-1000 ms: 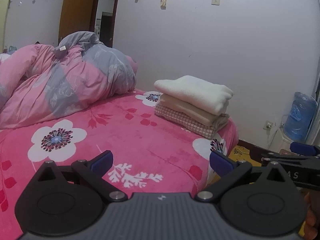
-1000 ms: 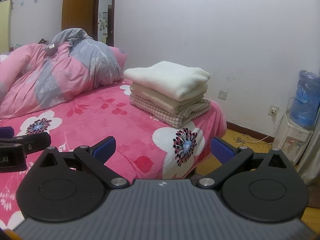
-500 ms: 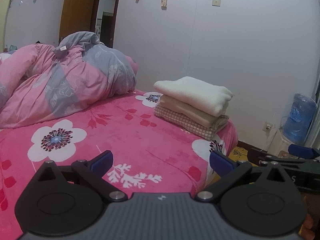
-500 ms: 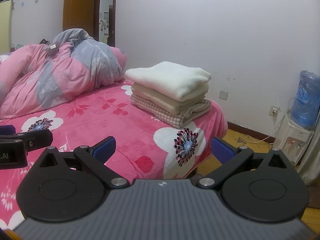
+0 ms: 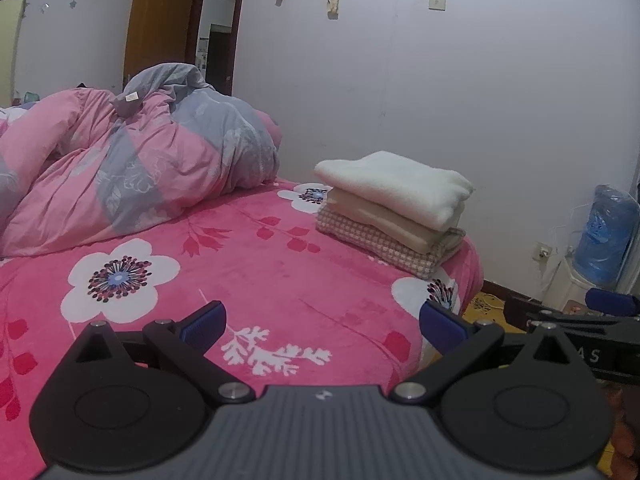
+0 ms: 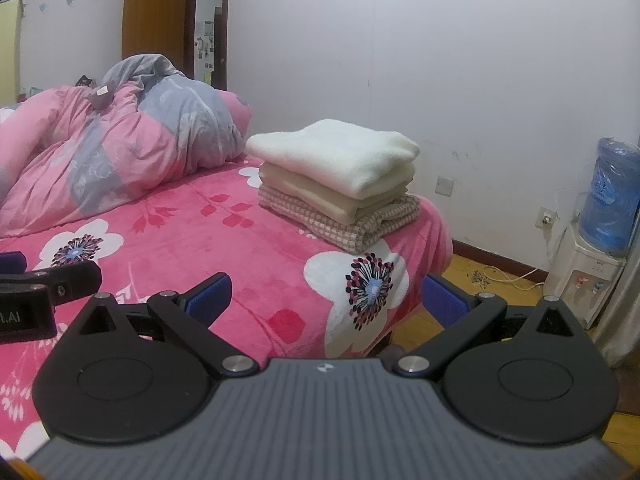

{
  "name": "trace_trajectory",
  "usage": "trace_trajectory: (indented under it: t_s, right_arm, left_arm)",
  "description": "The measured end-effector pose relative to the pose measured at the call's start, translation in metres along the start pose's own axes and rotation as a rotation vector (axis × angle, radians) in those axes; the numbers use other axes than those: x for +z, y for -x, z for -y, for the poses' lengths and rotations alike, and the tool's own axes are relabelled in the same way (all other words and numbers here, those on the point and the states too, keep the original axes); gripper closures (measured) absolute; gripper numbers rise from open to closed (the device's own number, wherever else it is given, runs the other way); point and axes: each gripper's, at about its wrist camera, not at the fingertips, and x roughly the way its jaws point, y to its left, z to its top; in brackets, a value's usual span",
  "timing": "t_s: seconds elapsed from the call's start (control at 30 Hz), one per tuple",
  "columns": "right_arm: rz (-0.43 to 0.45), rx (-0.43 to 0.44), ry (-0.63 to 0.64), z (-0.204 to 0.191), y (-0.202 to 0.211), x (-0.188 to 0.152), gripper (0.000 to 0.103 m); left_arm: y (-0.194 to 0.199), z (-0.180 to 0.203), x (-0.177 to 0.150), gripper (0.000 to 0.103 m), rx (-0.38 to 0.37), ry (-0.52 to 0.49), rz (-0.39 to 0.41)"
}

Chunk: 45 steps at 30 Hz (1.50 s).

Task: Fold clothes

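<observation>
A stack of three folded clothes [image 5: 390,210] sits near the far right corner of the bed: a white one on top, a cream one under it, a checked one at the bottom. It also shows in the right wrist view [image 6: 340,180]. My left gripper [image 5: 322,326] is open and empty, low over the pink flowered blanket [image 5: 240,264], well short of the stack. My right gripper [image 6: 326,304] is open and empty, over the bed's near right edge. Each gripper shows at the edge of the other's view.
A crumpled pink and grey duvet [image 5: 132,172] is heaped at the back left of the bed. A water dispenser with a blue bottle [image 6: 600,232] stands on the wooden floor [image 6: 472,280] to the right by the wall. An open doorway [image 5: 216,40] lies behind.
Both grippers have drifted slightly; the stack sits a little differently in each view. Both stay open and empty. Nothing on the bed has moved.
</observation>
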Motion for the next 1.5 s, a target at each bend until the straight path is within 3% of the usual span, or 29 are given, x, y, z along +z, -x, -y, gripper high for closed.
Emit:
trace_trajectory:
  t_s: [0.6, 1.5]
  right_arm:
    - [-0.038, -0.031, -0.004, -0.002, -0.008, -0.003, 0.001]
    - [-0.017, -0.071, -0.016, 0.010, -0.002, 0.000, 0.001]
  left_arm:
    - [0.002, 0.001, 0.002, 0.000, 0.016, -0.007, 0.013]
    - [0.001, 0.012, 0.003, 0.000, 0.018, -0.015, 0.015]
